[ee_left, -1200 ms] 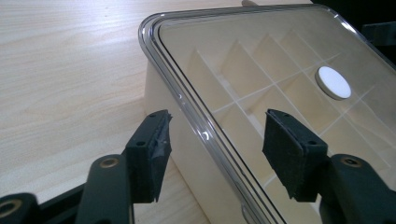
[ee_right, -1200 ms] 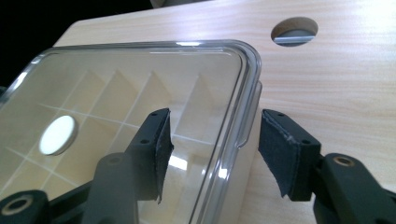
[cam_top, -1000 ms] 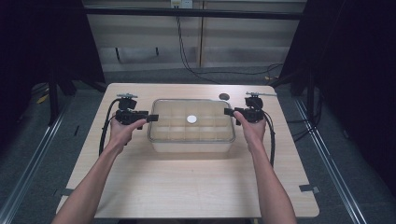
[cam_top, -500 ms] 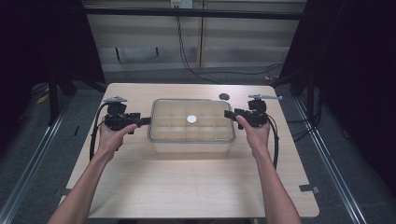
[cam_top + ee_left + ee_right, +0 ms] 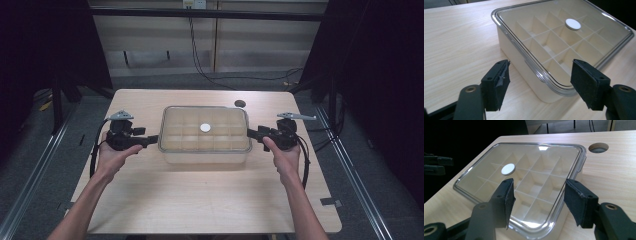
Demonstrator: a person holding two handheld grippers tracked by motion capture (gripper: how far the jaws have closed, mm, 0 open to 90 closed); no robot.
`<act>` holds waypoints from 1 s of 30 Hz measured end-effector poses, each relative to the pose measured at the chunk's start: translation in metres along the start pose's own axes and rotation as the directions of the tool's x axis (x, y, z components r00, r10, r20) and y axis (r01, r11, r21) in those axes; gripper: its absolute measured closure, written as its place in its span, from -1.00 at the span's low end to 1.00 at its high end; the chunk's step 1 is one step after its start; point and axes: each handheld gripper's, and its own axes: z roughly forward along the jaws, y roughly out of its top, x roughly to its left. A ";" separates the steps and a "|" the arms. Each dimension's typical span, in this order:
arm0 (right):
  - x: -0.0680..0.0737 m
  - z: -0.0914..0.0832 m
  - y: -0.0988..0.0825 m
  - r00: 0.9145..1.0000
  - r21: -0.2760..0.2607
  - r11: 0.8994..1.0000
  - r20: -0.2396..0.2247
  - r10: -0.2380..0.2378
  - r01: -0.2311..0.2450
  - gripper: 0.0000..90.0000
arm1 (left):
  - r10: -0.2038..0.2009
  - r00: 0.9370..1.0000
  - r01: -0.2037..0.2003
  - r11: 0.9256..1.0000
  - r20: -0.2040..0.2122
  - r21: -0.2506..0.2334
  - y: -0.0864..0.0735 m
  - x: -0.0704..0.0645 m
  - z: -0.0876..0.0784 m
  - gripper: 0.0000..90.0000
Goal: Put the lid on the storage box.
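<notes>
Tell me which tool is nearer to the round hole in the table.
Right. The right tool is at the right end of the box, close to the hole; the left tool is at the box's left end.

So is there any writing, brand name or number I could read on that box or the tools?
None that can be read. The clear lid of the divided box is plain, its white round knob is blank, and the black left gripper and right gripper carry no visible label.
</notes>
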 end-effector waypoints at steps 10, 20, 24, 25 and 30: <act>0.006 -0.028 -0.019 1.000 -0.016 1.000 0.000 -0.001 0.001 -0.09 | 0.019 1.000 -0.018 1.000 -0.019 0.022 -0.018 -0.009 -0.016 -0.46; 0.017 -0.047 -0.038 1.000 -0.012 1.000 -0.005 -0.023 0.023 -0.11 | 0.024 0.999 -0.023 1.000 -0.024 0.020 -0.041 -0.017 -0.033 -0.47; 0.018 -0.052 -0.048 1.000 -0.010 1.000 -0.015 -0.013 0.013 -0.17 | -0.015 0.999 0.015 1.000 -0.039 -0.007 -0.051 -0.022 -0.038 -0.45; 0.018 -0.053 -0.051 1.000 -0.001 1.000 -0.020 -0.010 0.010 -0.17 | -0.012 1.000 0.012 1.000 -0.024 -0.008 -0.054 -0.023 -0.040 -0.44; 0.022 -0.060 -0.066 1.000 0.003 1.000 -0.011 -0.018 0.018 -0.18 | 0.012 1.000 -0.011 0.999 -0.023 0.037 -0.072 -0.031 -0.043 -0.44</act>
